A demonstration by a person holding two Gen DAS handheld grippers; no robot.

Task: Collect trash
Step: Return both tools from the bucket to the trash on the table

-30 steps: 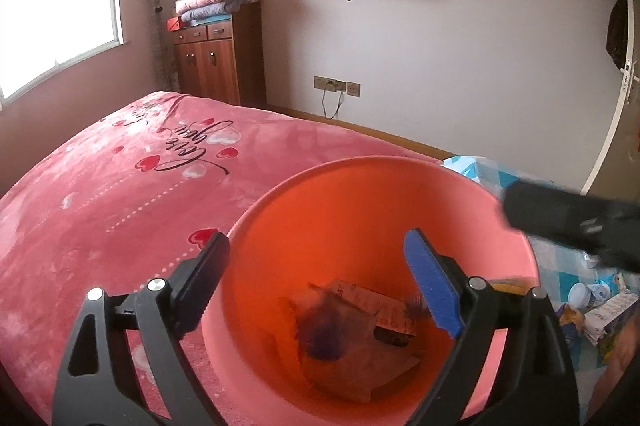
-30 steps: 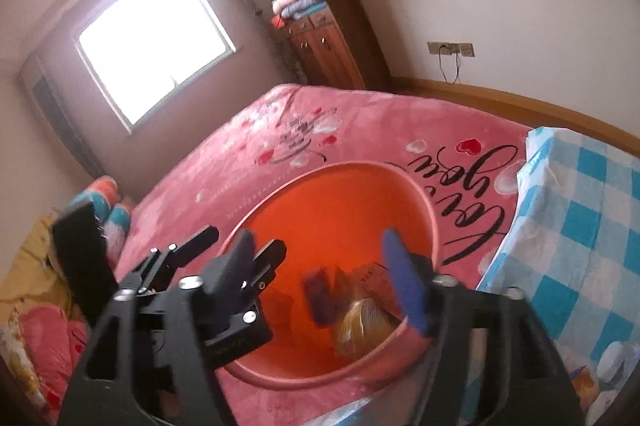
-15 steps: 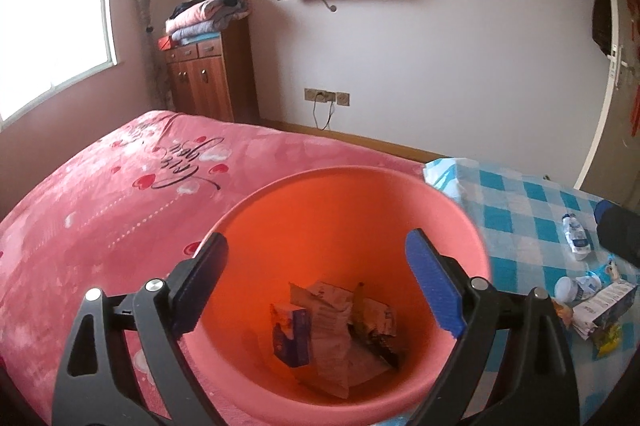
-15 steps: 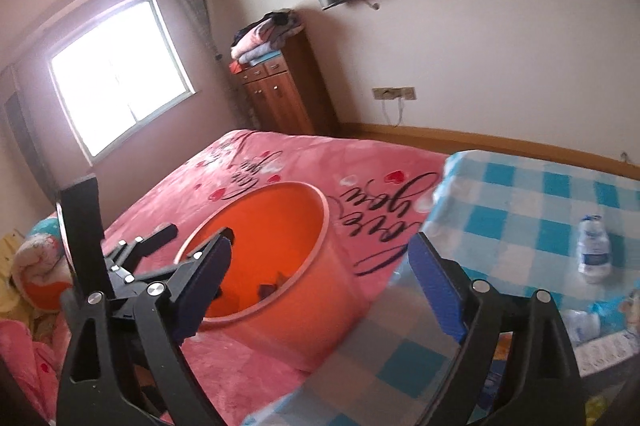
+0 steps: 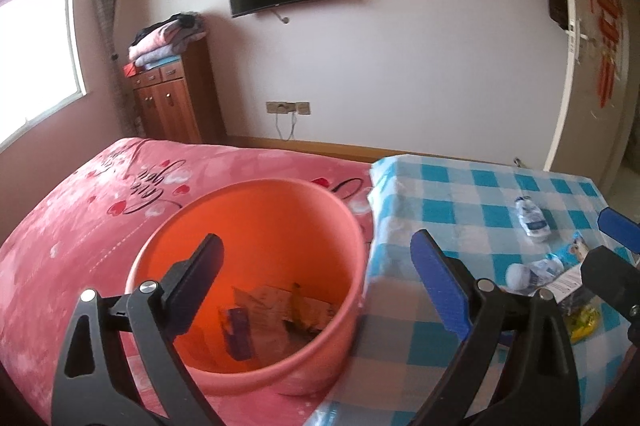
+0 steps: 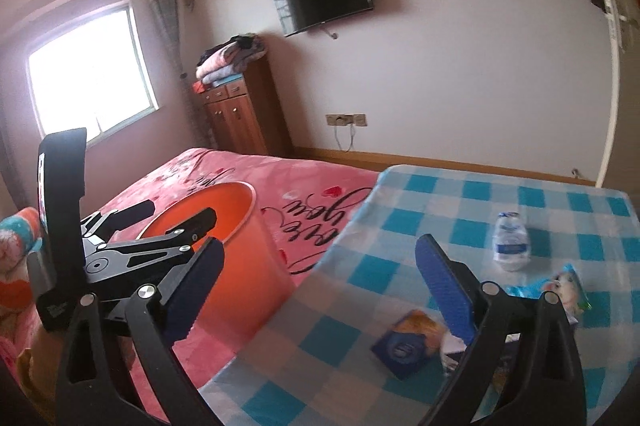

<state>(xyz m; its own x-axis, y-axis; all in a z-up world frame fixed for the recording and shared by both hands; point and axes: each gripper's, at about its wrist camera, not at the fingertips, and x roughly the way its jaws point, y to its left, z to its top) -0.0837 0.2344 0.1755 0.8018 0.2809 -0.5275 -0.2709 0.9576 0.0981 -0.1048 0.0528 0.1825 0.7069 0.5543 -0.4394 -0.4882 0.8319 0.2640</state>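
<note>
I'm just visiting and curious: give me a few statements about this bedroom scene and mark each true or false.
1. The round orange plastic bucket stands on the pink heart-print bedspread. True.
2. The bucket is empty. False: crumpled paper and wrappers lie in its bottom.
3. The right gripper holds a bottle. False: its fingers are spread apart with nothing between them.
4. A small white plastic bottle with a blue label lies on the blue-and-white checked cloth. True.
5. The left gripper is shut on the bucket's rim. False: it is open, and grips nothing.
</note>
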